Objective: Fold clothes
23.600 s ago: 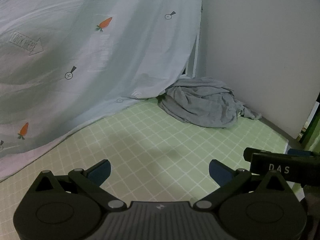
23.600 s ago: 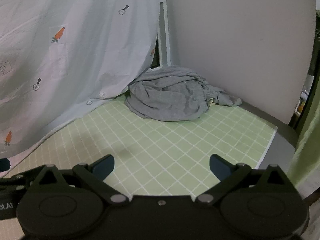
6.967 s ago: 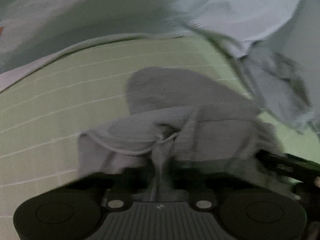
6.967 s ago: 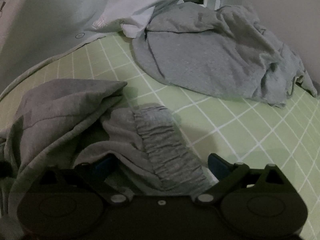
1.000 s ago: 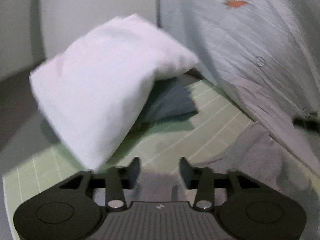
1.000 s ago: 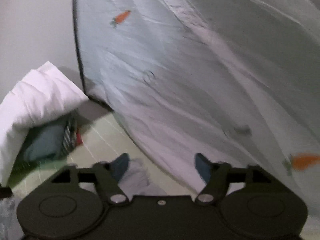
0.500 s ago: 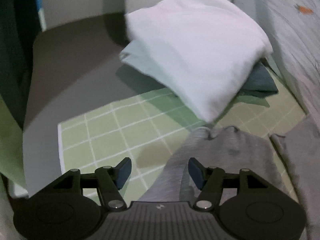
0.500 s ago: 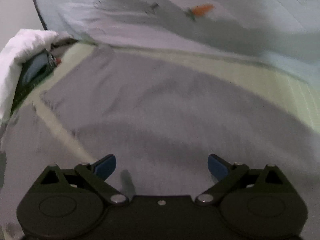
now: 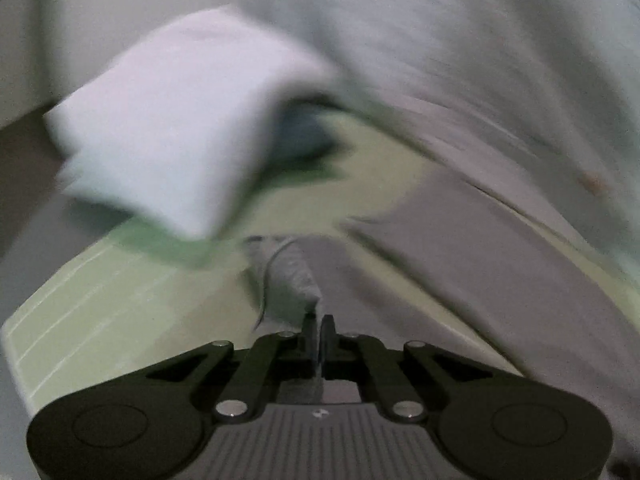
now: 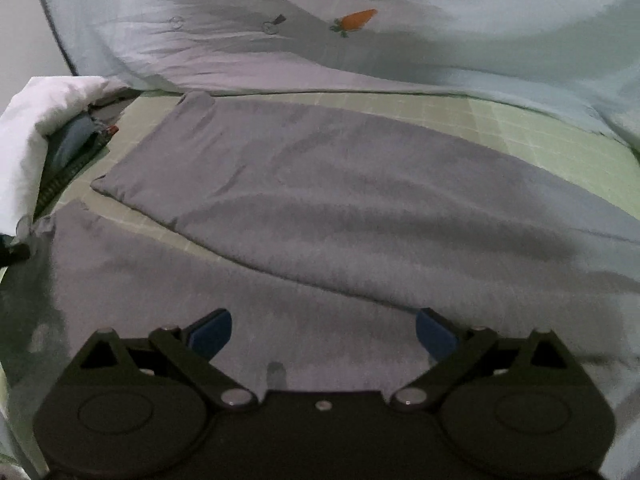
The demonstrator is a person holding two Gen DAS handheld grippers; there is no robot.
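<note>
Grey trousers (image 10: 340, 208) lie spread on the green checked mat (image 10: 560, 148), both legs pointing left toward a white pillow (image 10: 24, 152). My right gripper (image 10: 322, 334) is open, low over the near leg, holding nothing. In the blurred left wrist view my left gripper (image 9: 319, 326) is shut on the cuff end of a grey trouser leg (image 9: 290, 276), which bunches up just ahead of the fingers. The other leg (image 9: 460, 264) runs off to the right there.
A white pillow (image 9: 176, 128) rests on dark folded cloth (image 9: 304, 132) at the mat's end. A pale blue carrot-print sheet (image 10: 360, 28) hangs along the far side. The mat's near edge (image 9: 24, 344) borders a grey surface.
My left gripper has closed on the trouser cuff and swung, blurring its view. My right gripper has stayed open over the spread trousers, which now look steadier.
</note>
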